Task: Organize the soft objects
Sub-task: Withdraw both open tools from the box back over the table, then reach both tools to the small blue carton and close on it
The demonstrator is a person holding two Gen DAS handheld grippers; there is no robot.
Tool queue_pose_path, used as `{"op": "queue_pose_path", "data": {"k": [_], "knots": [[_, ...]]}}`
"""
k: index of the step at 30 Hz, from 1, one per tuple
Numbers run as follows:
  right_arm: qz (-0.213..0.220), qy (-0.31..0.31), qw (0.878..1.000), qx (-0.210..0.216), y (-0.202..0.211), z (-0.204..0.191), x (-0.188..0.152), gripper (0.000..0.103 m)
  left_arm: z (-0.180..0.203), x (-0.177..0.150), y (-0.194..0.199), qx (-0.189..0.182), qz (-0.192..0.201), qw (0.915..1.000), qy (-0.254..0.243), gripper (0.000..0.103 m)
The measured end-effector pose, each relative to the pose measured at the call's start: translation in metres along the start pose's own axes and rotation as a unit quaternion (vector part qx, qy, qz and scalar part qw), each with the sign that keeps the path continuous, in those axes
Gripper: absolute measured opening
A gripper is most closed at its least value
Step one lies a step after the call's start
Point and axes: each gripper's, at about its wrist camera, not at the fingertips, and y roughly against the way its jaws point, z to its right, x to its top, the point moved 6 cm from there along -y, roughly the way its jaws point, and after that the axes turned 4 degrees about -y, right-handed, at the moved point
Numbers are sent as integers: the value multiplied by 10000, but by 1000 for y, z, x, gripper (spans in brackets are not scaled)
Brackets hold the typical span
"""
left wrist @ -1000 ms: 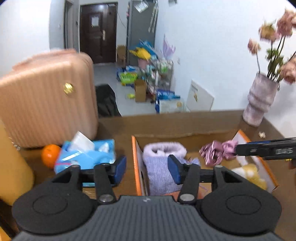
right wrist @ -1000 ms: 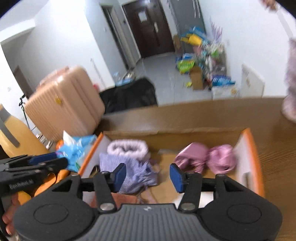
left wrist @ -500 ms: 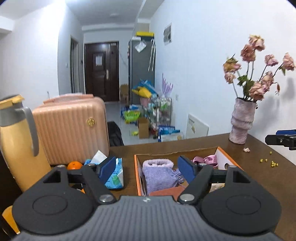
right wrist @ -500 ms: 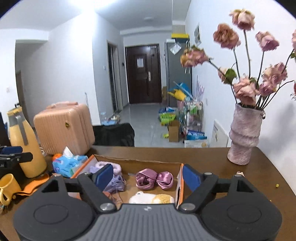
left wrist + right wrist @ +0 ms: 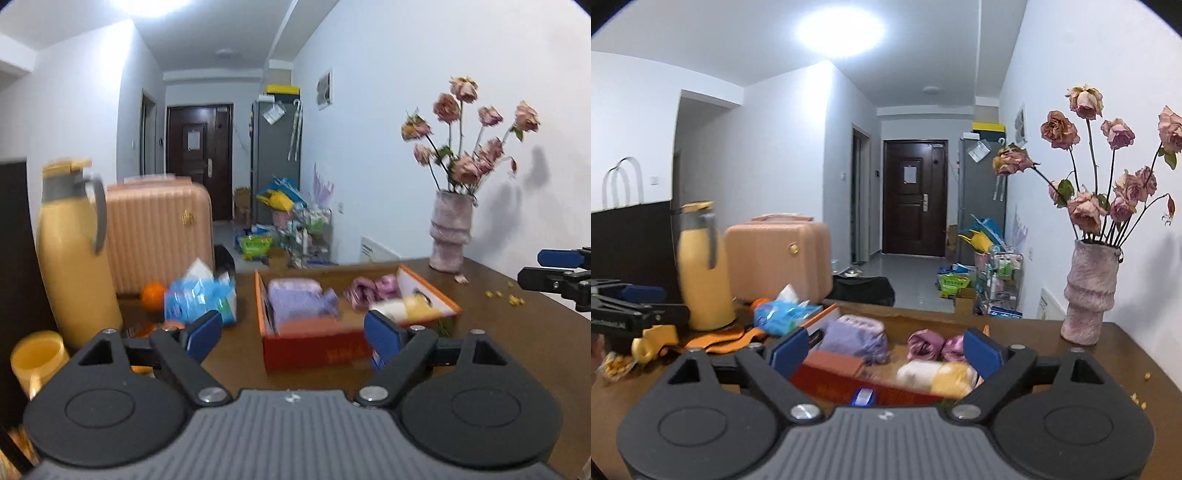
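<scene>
Both claws have pulled back and up from the orange cardboard box, which a second ago filled the views and now sits at 12 o'clock, low on the brown surface. The left claw stands wide open and holds nothing; the right claw is likewise spread wide and empty. The pink satin scrunchie, carried over the box a second ago, now lies inside it toward 1 o'clock, beside the lilac knit cloth at 11 o'clock and the white-and-yellow plush near the front wall. That suggests the soft things are gathered and the task is near its end. A blue tissue pack remains outside at 10 o'clock.
</scene>
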Motion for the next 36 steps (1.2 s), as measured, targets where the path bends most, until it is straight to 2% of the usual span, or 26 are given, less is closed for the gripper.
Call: {"op": "queue_pose_path", "data": {"k": [4,7,11,16,19,21,25,28,29,30,32,34,36], "knots": [[4,52,10000,-19,24,-16,-37,92,5,-38,20,-118,-183,9994,264,87],[-209,-157,9996,92,33,-26,-65,92,9,-58,30,-196,-308,9984,422,87],[-411,-508,9972,360,31,-34,-87,92,16,-64,27,-265,-395,9985,275,88],[-537,-559,9968,171,6,-34,-90,90,14,-68,4,-296,-548,9974,373,88],[-635,-1113,9914,251,-21,-31,-93,82,11,-74,-15,-279,-741,9959,435,88],[-769,-1273,9886,253,-44,-32,-96,73,7,-78,-29,-253,-854,9948,492,88],[-1130,-1406,9835,-156,-98,-30,-103,66,-3,-79,-51,-201,-981,9934,567,88],[-1275,-1434,9806,-405,-131,-25,-103,57,-9,-80,-61,-199,-1041,9926,600,88],[-1344,-1416,9798,-441,-141,-24,-104,49,-11,-81,-64,-204,-1059,9924,599,88],[-1409,-1423,9788,-430,-148,-24,-106,35,-12,-82,-65,-203,-1071,9922,601,88],[-1454,-1432,9782,-371,-157,-23,-109,23,-15,-84,-68,-200,-1094,9918,632,88],[-1439,-1415,9790,-295,-156,-24,-110,23,-17,-86,-69,-178,-1124,9912,676,88],[-1342,-1471,9799,99,-145,-29,-107,22,-17,-86,-70,-170,-1145,9907,712,88]]}}
